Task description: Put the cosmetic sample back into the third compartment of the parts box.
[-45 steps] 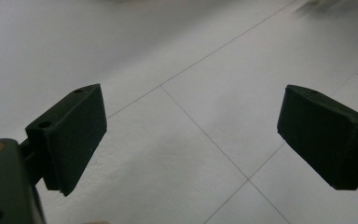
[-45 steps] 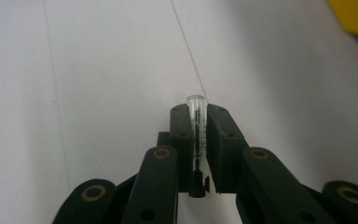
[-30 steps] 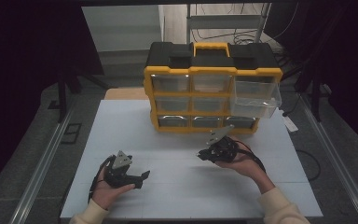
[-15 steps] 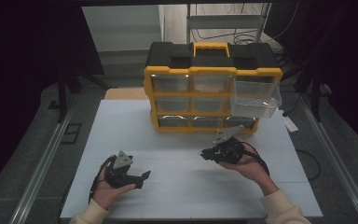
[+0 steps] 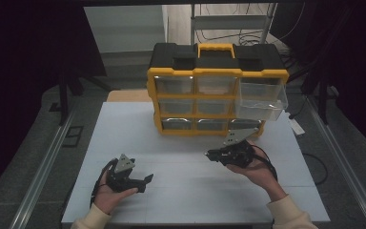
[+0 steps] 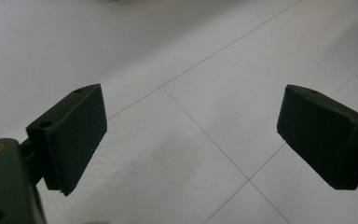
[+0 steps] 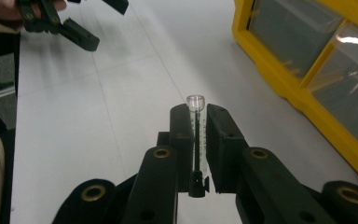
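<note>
Over white table [image 5: 186, 186], right claw [image 7: 198, 122] pinches a clear tube [image 7: 196, 103]; left claw [image 6: 191, 135] gapes wide, empty.

My table [image 5: 138, 124] is a white top scored by thin grid lines. A yellow and black drawer cabinet [image 5: 217, 88] stands directly on its far half, right of centre, one clear drawer [image 5: 262, 98] pulled out at its right side.

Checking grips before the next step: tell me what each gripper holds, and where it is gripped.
The right gripper is shut on a small clear tube, clamped along its length, open rim poking past the fingers. The left gripper is open, holding nothing.
</note>
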Motion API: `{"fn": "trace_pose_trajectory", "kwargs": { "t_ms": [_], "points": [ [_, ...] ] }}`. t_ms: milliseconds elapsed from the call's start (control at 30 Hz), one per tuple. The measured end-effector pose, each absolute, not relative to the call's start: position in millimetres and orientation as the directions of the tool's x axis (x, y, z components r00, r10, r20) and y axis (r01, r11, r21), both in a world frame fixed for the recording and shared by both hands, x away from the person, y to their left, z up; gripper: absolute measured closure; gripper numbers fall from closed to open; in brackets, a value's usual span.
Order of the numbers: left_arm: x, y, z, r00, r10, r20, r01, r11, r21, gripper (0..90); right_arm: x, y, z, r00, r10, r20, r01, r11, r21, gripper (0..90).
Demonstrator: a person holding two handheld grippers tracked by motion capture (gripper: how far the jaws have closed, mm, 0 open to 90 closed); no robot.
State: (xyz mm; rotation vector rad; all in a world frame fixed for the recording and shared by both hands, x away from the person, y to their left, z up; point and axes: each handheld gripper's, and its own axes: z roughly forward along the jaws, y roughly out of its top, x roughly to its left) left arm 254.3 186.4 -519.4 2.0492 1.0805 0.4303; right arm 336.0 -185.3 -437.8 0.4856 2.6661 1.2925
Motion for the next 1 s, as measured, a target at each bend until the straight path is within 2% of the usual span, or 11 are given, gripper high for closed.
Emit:
{"fn": "trace_pose_trajectory", "kwargs": {
  "t_ms": [1000],
  "points": [
    [254,185,-520,0.588,0.808,-0.051,0.551,-0.353,0.756,9.0,317,-195,-394,-0.903,0.43,-0.006,0.189,0.409,0.893,81.0]
  ]
}}
